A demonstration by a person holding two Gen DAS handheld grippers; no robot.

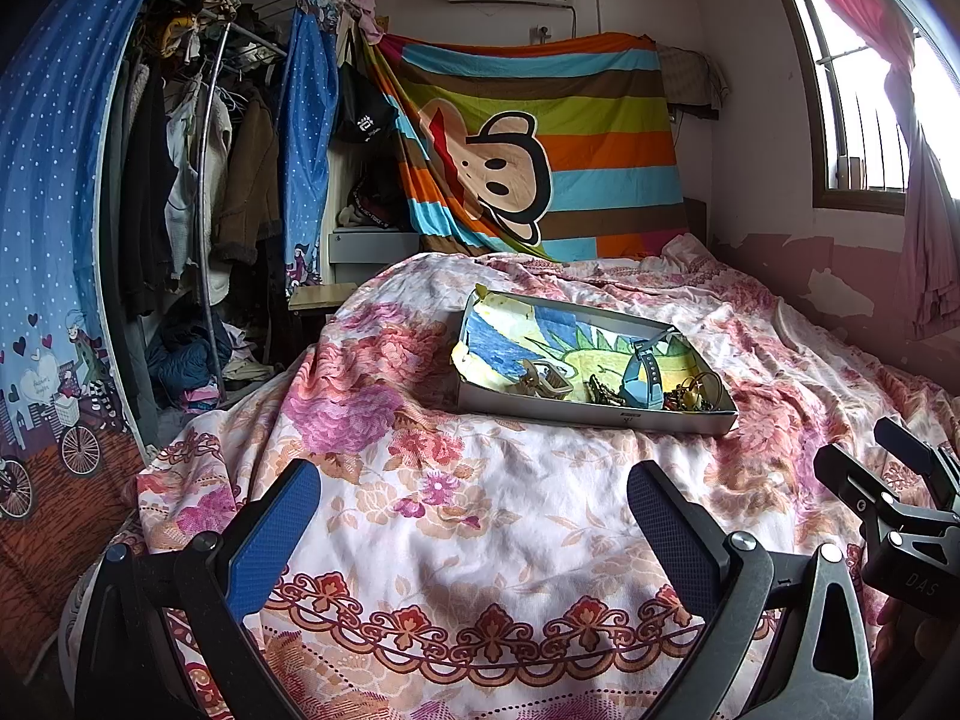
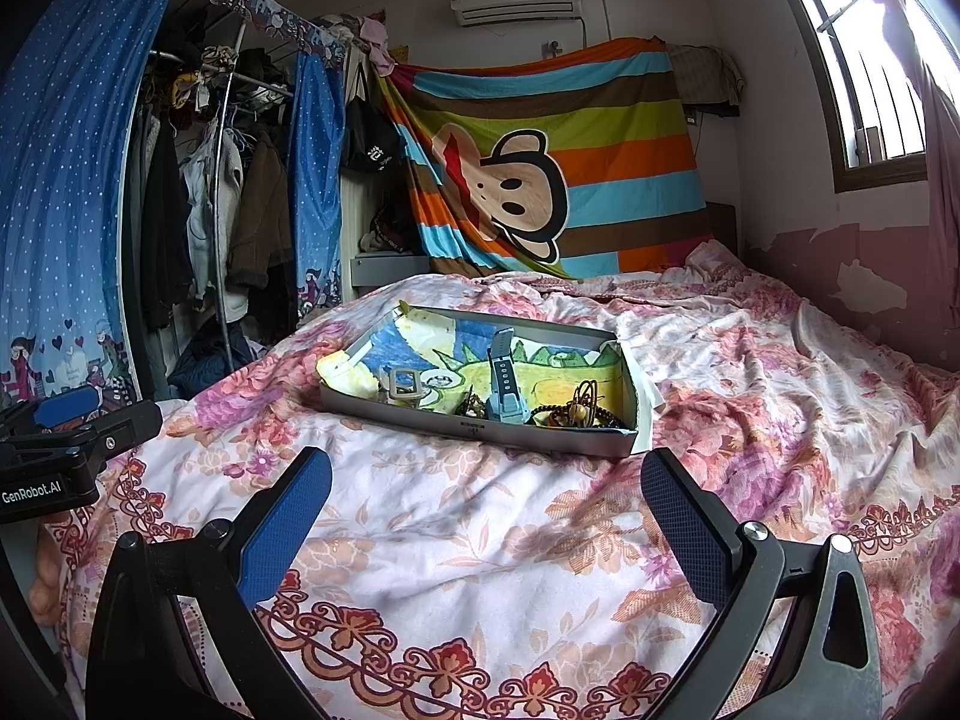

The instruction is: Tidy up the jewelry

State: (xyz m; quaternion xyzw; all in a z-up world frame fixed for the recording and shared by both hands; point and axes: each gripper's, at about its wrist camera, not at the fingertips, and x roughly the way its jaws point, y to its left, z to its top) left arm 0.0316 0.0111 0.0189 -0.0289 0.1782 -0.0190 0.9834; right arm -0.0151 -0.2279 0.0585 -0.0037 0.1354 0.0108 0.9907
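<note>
Jewelry [image 2: 576, 405] is seen heaped in the near right end of a shallow grey tray [image 2: 480, 427] that lies on the bed [image 2: 456, 516], well ahead of both grippers. The left hand-held gripper [image 1: 474, 513] is held released, its blue pads spread wide above the floral bedspread with nothing between them; the right hand-held gripper [image 2: 487, 504] is likewise spread and empty. From the right wrist view, the left tool's body is shown at the left edge, where "GenRobot.AI" can be read, and fingertips of a hand [image 2: 45, 576] are glimpsed beneath it. From the left wrist view, the right tool is shown at the right edge, marked "DAS". Inside the tray, lined with a crayon drawing, a light blue watch [image 2: 503, 381] is propped beside what may be a beige buckle [image 2: 407, 385], though detail is poor. A striped monkey-face sheet [image 2: 540, 168] is hung behind the bed, under a wall air conditioner [image 2: 519, 0].
</note>
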